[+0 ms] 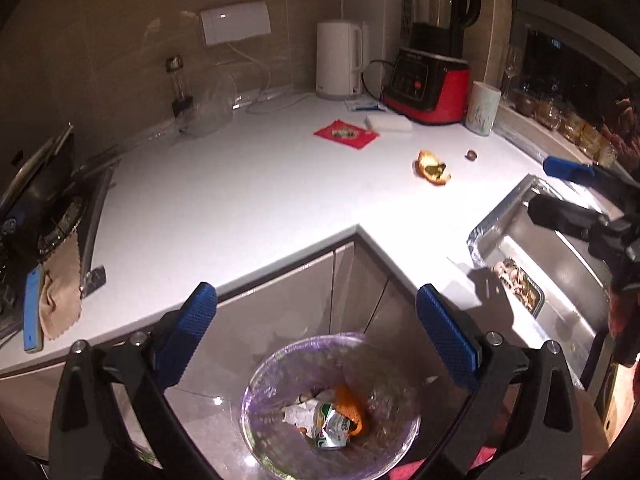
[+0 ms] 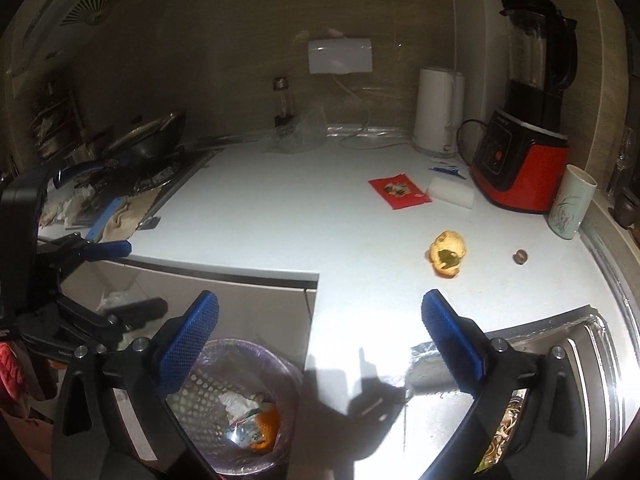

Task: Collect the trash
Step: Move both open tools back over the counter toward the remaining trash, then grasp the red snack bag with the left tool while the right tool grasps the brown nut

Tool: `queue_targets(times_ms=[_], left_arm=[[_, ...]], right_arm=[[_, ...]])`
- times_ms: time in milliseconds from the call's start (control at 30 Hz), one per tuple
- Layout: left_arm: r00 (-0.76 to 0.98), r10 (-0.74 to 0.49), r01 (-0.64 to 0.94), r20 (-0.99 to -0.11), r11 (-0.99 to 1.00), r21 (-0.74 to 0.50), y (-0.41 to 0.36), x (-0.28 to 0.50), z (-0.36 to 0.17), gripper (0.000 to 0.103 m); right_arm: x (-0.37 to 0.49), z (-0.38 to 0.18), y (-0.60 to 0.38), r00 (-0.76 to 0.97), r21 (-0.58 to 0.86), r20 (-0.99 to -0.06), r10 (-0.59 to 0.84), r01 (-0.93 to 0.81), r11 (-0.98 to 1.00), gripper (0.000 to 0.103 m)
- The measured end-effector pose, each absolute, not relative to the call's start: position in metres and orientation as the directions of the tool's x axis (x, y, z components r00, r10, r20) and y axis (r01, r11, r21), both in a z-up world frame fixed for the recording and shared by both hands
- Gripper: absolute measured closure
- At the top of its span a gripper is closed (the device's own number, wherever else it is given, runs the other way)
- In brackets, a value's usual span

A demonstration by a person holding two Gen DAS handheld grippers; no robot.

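Trash bin [image 1: 332, 404] stood on floor below table [image 1: 240, 200], holding crumpled wrapper [image 1: 320, 426]; orange peel [image 2: 447, 253] remained on table. Both grippers' fingers wide apart, empty. Only right view showed range hood [image 2: 96, 4].

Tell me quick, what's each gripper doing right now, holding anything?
Left gripper: jaws open, holding nothing, above the trash bin.
Right gripper: jaws open, holding nothing, over the counter edge.
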State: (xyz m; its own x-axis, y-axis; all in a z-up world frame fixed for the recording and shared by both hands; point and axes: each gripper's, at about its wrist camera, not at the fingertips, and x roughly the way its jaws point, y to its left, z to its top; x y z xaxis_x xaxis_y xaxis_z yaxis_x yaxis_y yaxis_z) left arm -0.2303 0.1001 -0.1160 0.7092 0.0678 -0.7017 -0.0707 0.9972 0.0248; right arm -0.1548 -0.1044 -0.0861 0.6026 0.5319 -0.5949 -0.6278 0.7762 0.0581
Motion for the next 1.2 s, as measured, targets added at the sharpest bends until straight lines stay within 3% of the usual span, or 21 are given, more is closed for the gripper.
queue_targets(times_ms=[233,567,1067,1200], left_arm=[[0.757,0.053,-0.085,-0.651,0.996,-0.018,0.081,-0.188,-0.066,0.008],[0.746,0.036,-0.043,-0.665,0.999,0.006,0.048,-0.117,-0.068,0.008],[0.64,-0.061,0.102,-0.766,0.995,0.006,0.053,0.085,-0.162,0.008],[0.604,-0.026,0.097,-0.796,0.994,0.041,0.057,0.137,-0.197,0.008]], right_arm=[[-0.125,-0.076,-0.151,0.694,0.047,-0.529,0.489,-0.552,0.833,0.002],[-0.071,-0.094,-0.178,0.707,0.069,-0.534,0.463,-0.509,0.858,0.002],[0.018,-0.139,-0.203,0.704,0.1,-0.6,0.38,-0.405,0.909,0.002],[0.042,-0.156,-0.209,0.695,0.117,-0.624,0.358,-0.37,0.922,0.002]])
